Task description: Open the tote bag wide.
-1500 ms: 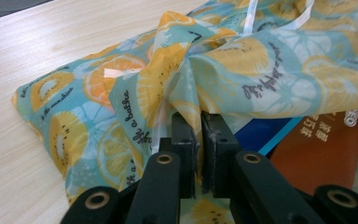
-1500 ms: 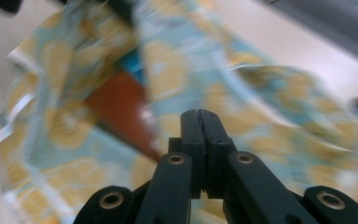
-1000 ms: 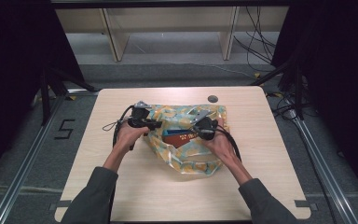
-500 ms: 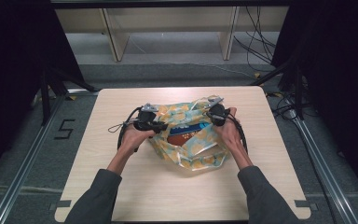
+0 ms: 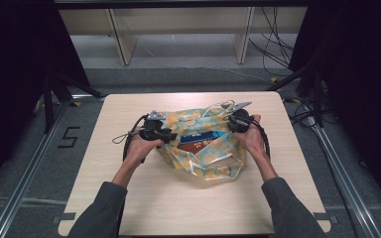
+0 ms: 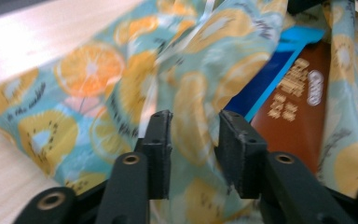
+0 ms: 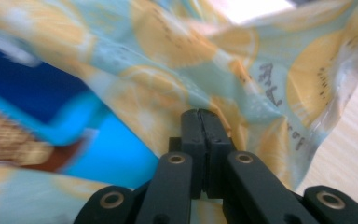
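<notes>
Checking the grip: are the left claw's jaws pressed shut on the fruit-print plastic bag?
No, the left claw stands apart, with the fruit-print plastic bag loose between its jaws.

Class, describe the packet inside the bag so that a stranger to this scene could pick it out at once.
Start at the pale wooden table. In its middle lies a plastic bag printed with orange slices, pulled open between two hand-held grippers. The packet lies flat in its mouth: brown and blue with printed lettering, the one item without fruit print.

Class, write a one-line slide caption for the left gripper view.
Left gripper, jaws just opening, astride a fold of the fruit-print bag holding a brown packet.
</notes>
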The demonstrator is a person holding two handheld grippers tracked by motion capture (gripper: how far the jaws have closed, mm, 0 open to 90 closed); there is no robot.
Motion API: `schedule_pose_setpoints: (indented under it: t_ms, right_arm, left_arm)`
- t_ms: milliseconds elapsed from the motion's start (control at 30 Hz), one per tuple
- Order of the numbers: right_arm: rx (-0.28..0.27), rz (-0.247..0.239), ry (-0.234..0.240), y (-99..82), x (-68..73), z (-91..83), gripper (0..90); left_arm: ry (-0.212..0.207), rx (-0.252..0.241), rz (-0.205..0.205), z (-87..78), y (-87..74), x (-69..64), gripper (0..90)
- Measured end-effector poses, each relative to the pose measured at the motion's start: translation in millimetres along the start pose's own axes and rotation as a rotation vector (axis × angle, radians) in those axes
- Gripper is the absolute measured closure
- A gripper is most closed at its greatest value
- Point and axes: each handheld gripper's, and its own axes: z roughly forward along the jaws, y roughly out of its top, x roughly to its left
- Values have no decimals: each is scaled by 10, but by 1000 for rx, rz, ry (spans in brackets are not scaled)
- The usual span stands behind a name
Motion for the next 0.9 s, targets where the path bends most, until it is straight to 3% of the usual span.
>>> schedule_pose_setpoints:
  t_ms: [133, 167, 200, 233, 267, 300, 333, 367, 400, 433, 467, 500, 633, 667, 700, 733, 800, 833, 900]
  right_arm:
    - [-70, -13, 80, 37, 111, -229, 895]
    - [-83, -11, 112, 46, 167, -286, 892]
    - [-119, -9, 123, 41, 225, -287, 891]
    - [-99, -13, 147, 53, 274, -324, 891]
    - [-99, -13, 147, 53, 274, -324, 891]
    - [-105, -28, 148, 62, 312, -334, 892]
    - [-112, -50, 168, 98, 423, -365, 893]
    - [-100, -61, 175, 110, 442, -373, 894]
    - [-93, -77, 174, 117, 472, -364, 898]
    - [-82, -82, 182, 122, 495, -351, 898]
    - [-82, -82, 182, 122, 495, -351, 898]
    - [-77, -90, 181, 123, 520, -298, 898]
    - [-50, -89, 172, 97, 566, -222, 898]
    - [-37, -83, 174, 89, 579, -199, 898]
    - [-13, -114, 175, 86, 568, -177, 898]
    - [-11, -104, 166, 75, 588, -145, 898]
    - [20, -137, 177, 53, 599, -90, 898]
    - [51, -140, 177, 34, 607, -102, 898]
    - [44, -140, 177, -25, 621, -131, 898]
  left_arm:
    - [43, -16, 33, -124, 130, -91, 468]
    - [70, -44, 38, -181, 200, -135, 456]
    - [85, -93, 55, -246, 307, -234, 472]
    - [82, -99, 83, -262, 347, -271, 493]
    - [82, -99, 83, -262, 347, -271, 520]
    - [69, -105, 101, -271, 406, -360, 520]
    - [26, -107, 122, -258, 459, -430, 635]
    - [-63, -82, 110, -173, 498, -547, 677]
    - [-94, -50, 127, -103, 513, -603, 709]
    - [-111, -7, 141, -18, 522, -656, 736]
    - [-111, -7, 141, -18, 522, -656, 739]
    - [-129, 64, 160, 177, 540, -705, 745]
    - [-98, 145, 132, 586, 608, -687, 741]
    - [-98, 145, 132, 586, 608, -687, 733]
    - [-59, 162, 128, 751, 653, -646, 732]
    - [-30, 173, 107, 851, 690, -608, 726]
    - [-2, 179, 58, 967, 759, -535, 720]
    - [13, 176, 62, 1002, 787, -510, 724]
    - [75, 166, 84, 1079, 853, -442, 747]
